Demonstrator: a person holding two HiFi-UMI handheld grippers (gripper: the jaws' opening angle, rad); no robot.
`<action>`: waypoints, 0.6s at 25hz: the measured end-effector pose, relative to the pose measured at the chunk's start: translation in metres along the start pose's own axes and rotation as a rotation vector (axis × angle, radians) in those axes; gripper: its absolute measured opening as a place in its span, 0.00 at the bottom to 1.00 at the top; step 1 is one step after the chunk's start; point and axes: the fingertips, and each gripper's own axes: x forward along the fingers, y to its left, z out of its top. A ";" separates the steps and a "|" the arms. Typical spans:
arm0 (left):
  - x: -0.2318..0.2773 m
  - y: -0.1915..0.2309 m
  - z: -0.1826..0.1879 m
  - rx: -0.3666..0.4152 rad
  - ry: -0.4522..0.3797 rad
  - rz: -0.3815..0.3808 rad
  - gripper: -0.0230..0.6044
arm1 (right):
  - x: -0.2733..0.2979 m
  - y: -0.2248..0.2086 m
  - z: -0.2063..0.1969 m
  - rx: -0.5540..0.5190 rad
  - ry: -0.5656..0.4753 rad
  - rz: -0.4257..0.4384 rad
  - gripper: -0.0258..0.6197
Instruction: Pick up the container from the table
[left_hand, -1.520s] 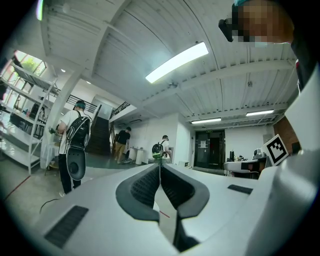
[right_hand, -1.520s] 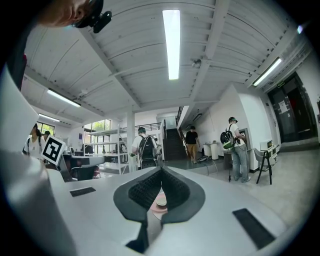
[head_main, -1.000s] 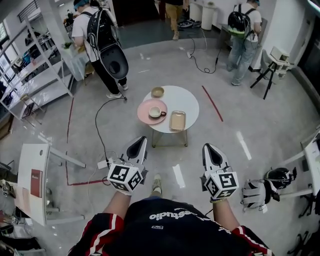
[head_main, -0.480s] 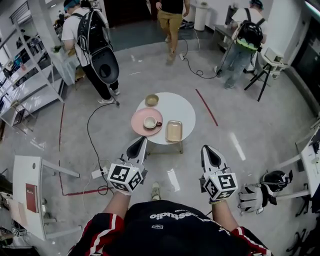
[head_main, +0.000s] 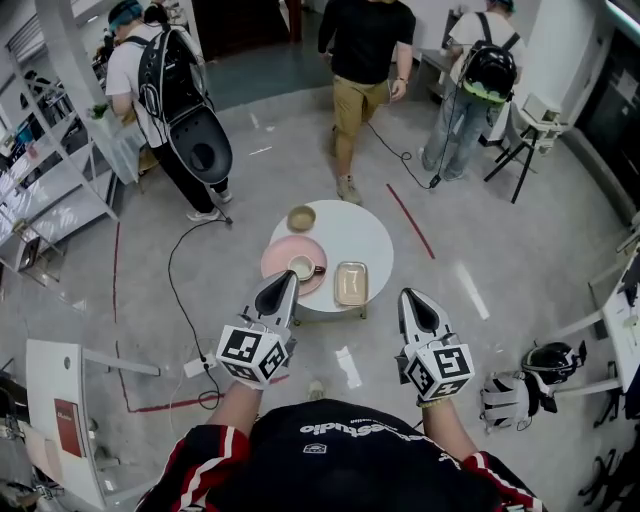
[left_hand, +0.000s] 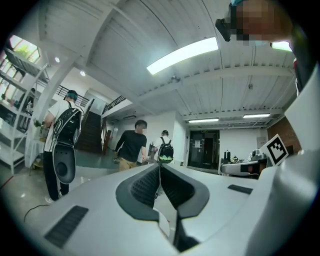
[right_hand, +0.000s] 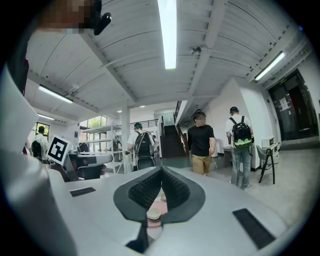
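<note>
Tongs status: left tongs (head_main: 289, 275) closed, pads meeting in a thin line, nothing between them. Right tongs (head_main: 405, 294) same: closed, empty. Both are held level in front of the person's chest, side by side and apart, tips aimed toward the counter (head_main: 372, 222). Neither touches anything.

Container (head_main: 351, 283): beige, rectangular, shallow, lying flat on the near right part of the round white counter, close to its near edge. Untouched. In head view it sits beyond the tips and roughly between them.

Other items on the counter:
- pink plate (head_main: 280, 258) on the near left part, its rim reaching the counter's edge
- cup (head_main: 301, 267) standing on that plate, handle to the right
- small bowl (head_main: 301, 218) at the far left edge, apart from the plate

In head view the left tip lines up with the plate's near rim; the height gap can't be judged. In right gripper view the cup and plate show low down, beneath the closed pads.

Surroundings: person in black shirt and tan shorts (head_main: 365, 60) on the floor beyond the counter. Person with a backpack (head_main: 455, 115) at far right beside a tripod (head_main: 520, 145). Person carrying a large black bag (head_main: 125, 70) at far left by white shelving (head_main: 50, 190). Red tape line (head_main: 410, 220) on the floor to the right of the counter, cable (head_main: 178, 270) trailing on the left.
</note>
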 end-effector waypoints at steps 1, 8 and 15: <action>0.004 0.004 0.000 -0.001 0.001 -0.007 0.08 | 0.005 0.000 0.000 0.001 0.000 -0.006 0.06; 0.026 0.032 0.008 0.007 -0.003 -0.047 0.08 | 0.034 0.000 0.008 -0.004 -0.014 -0.054 0.06; 0.034 0.054 0.001 0.015 0.013 -0.079 0.08 | 0.053 0.005 0.004 -0.016 0.000 -0.096 0.06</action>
